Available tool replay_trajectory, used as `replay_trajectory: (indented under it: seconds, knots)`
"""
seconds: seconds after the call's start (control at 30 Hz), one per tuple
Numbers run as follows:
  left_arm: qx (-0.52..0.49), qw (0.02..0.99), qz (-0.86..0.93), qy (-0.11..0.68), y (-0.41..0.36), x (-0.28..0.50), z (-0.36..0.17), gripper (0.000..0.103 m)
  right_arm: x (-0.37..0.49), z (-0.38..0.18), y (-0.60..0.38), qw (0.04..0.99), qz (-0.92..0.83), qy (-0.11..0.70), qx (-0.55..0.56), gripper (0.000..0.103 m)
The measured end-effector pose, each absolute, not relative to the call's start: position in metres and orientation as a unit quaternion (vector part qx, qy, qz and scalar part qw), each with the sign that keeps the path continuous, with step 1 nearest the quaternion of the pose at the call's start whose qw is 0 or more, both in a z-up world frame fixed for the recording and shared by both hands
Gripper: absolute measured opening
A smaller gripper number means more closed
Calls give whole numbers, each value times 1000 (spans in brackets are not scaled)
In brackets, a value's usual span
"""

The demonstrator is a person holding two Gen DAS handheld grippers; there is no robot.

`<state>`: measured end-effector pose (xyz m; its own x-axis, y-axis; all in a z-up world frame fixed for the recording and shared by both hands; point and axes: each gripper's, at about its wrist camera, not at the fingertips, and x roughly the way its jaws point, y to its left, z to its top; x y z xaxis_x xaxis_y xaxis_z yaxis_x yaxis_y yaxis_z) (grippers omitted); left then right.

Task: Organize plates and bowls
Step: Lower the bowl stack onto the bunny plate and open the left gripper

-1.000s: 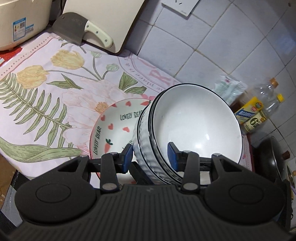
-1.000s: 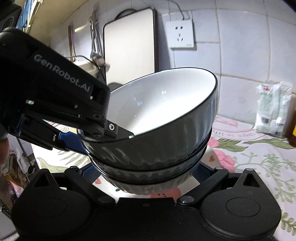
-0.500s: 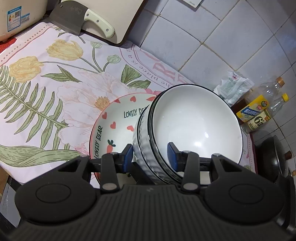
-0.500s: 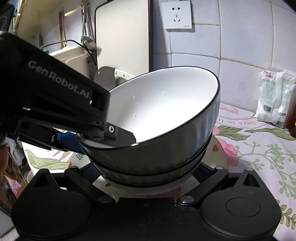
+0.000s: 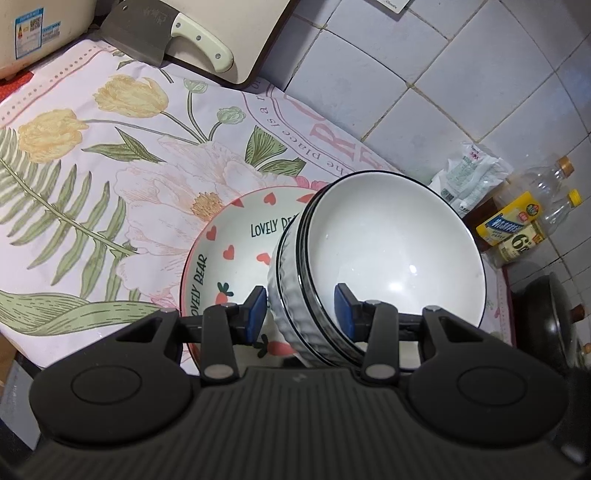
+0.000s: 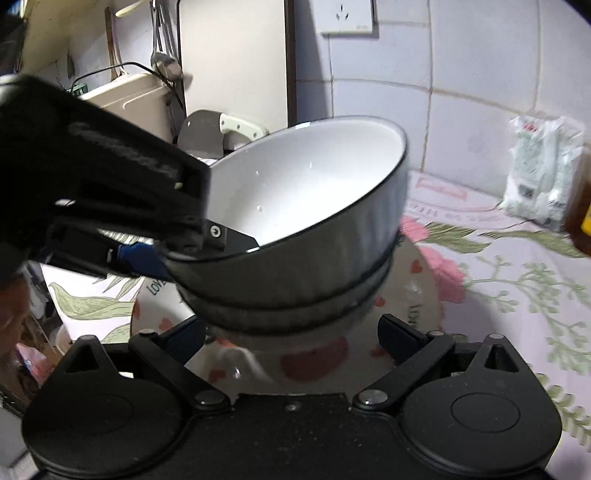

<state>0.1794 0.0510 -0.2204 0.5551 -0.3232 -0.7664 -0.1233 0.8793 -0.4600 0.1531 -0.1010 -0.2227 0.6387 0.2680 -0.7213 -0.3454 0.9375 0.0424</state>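
Note:
A stack of white ribbed bowls with black rims (image 5: 399, 251) leans tilted over a "Lovely Bear" plate with red hearts (image 5: 221, 251) on the floral mat. My left gripper (image 5: 301, 306) straddles the stack's near rim, one blue pad outside the wall and one inside; its jaws are opening while the pads still touch the bowls. In the right wrist view the same bowls (image 6: 314, 192) rise above the plate (image 6: 417, 295), and the left gripper (image 6: 184, 251) reaches over their rim. My right gripper (image 6: 291, 339) stands open low in front of the stack, fingers clear of the bottom bowl.
A cleaver (image 5: 166, 33) and a cutting board (image 5: 236, 22) lean at the back wall beside a cream appliance (image 5: 37, 29). A white packet (image 5: 469, 173), oil bottles (image 5: 524, 221) and a dark pan (image 5: 546, 321) crowd the right. The mat (image 5: 92, 166) stretches left.
The right gripper's fingers, which hugged the lowest bowl, now stand apart from it, and its view has tipped downward. The left gripper keeps its place on the rim.

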Motion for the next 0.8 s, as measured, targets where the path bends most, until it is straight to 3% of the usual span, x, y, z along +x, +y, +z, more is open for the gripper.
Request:
replay_trajectory:
  seconds: [0.8]
  knots:
    - [-124,877,-76,458,38,117,-124,43,82,-140,-148,921,108,374,-22,101]
